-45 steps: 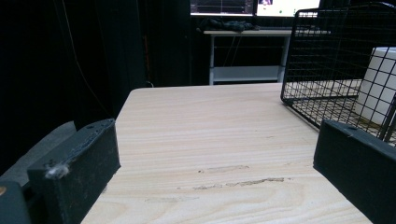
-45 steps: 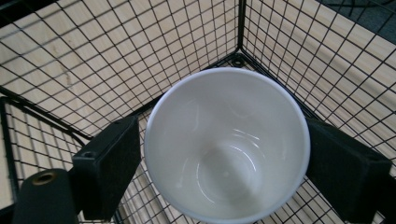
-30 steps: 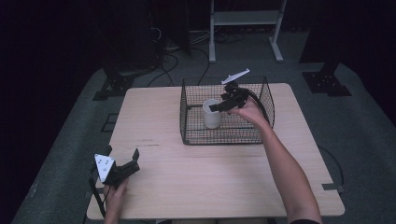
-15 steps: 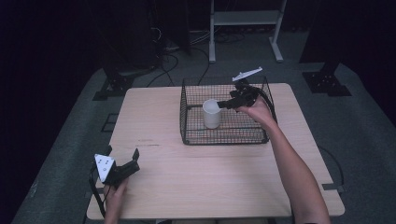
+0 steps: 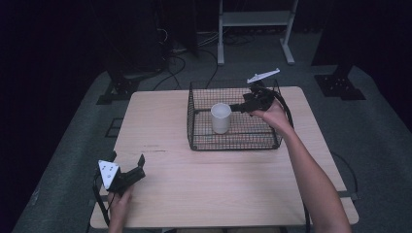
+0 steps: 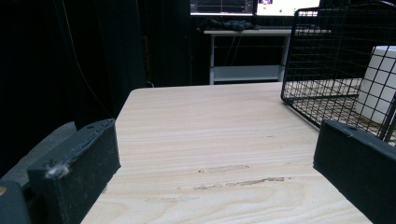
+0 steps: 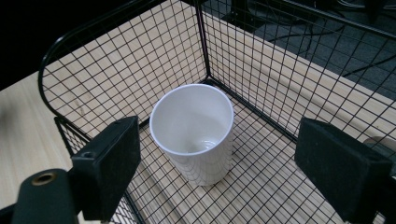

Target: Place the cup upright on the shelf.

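Note:
A white cup (image 5: pixel 220 118) stands upright and empty in the left half of a black wire basket (image 5: pixel 233 141) at the table's far middle. My right gripper (image 5: pixel 241 107) hovers over the basket's right part, open, jaws pointing left at the cup. In the right gripper view the cup (image 7: pixel 194 133) sits below and between the wide-apart jaws of the right gripper (image 7: pixel 224 168), touching neither. My left gripper (image 5: pixel 128 159) rests open near the table's front left corner. In the left gripper view, the left gripper (image 6: pixel 215 172) holds nothing, and the basket (image 6: pixel 327 56) and cup (image 6: pixel 380 84) are ahead on the right.
The light wooden table (image 5: pixel 218 194) has bare surface in front of and left of the basket. A white metal frame (image 5: pixel 255 19), cables and dark stands are on the floor behind the table. The right forearm (image 5: pixel 311 170) crosses the table's right side.
The right gripper has drawn back to the right, away from the cup, which stays upright in the basket. The left gripper has not moved.

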{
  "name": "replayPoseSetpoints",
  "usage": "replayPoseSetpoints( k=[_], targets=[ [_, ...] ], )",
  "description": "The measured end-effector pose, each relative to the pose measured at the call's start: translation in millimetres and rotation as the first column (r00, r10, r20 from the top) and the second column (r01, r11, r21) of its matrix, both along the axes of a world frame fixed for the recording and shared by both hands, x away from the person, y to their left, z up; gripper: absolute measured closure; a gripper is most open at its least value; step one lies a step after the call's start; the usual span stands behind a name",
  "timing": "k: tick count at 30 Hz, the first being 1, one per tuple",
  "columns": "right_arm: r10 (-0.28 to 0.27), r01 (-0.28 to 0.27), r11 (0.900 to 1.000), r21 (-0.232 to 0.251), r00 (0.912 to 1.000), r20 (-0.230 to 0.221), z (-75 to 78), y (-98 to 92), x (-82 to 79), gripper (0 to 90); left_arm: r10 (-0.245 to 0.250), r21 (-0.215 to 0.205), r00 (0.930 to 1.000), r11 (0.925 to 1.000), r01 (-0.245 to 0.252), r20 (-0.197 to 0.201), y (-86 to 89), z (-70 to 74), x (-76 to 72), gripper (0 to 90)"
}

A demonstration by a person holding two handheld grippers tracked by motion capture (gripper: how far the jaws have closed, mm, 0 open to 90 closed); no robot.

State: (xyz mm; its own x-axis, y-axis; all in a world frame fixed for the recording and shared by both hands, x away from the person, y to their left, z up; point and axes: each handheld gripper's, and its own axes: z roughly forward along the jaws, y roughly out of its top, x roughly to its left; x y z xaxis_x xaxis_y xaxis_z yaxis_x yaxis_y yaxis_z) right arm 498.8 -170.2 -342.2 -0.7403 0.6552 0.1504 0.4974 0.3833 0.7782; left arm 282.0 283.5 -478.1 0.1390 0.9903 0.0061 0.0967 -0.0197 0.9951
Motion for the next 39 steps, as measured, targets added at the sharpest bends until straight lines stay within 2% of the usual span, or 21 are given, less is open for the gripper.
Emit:
replayPoseSetpoints(
  k=[22, 25, 26, 30, 34, 39],
  targets=[
    [0.051, -0.052, 0.998, 0.027, 0.9986, 0.01, -0.2, -12.8, -32.0, 13.9, -0.001, 0.005, 1.0, 1.0, 0.001, 0.002, -0.9, -0.1, 0.1, 0.0],
    [0.07, -0.07, 0.997, 0.024, 0.9975, 0.005, 0.9, -12.9, -37.1, 13.8, -0.001, 0.005, 1.0, 1.0, 0.001, 0.002, -0.9, -0.1, 0.1, 0.0],
    [0.076, -0.076, 0.997, 0.025, 0.9969, 0.02, 1.6, -12.9, -40.2, 13.9, -0.001, 0.005, 1.0, 1.0, 0.001, 0.002, -0.9, -0.1, 0.1, 0.0],
    [0.088, -0.089, 0.996, 0.033, 0.9957, 0.029, 2.3, -14.2, -48.0, 13.9, -0.001, 0.005, 1.0, 1.0, 0.001, 0.002, -0.8, -0.1, 0.1, 0.0],
    [0.107, -0.108, 0.994, 0.031, 0.9941, 0.018, 0.4, -16.2, -54.1, 13.8, -0.001, 0.006, 1.0, 1.0, 0.001, 0.002, -0.9, 0.0, 0.1, 0.0],
    [0.122, -0.123, 0.992, 0.042, 0.9923, 0.026, -0.9, -19.2, -62.0, 13.9, 0.001, 0.003, 1.0, 1.0, -0.001, 0.001, -0.7, 0.0, 0.2, 0.0]
  ],
)
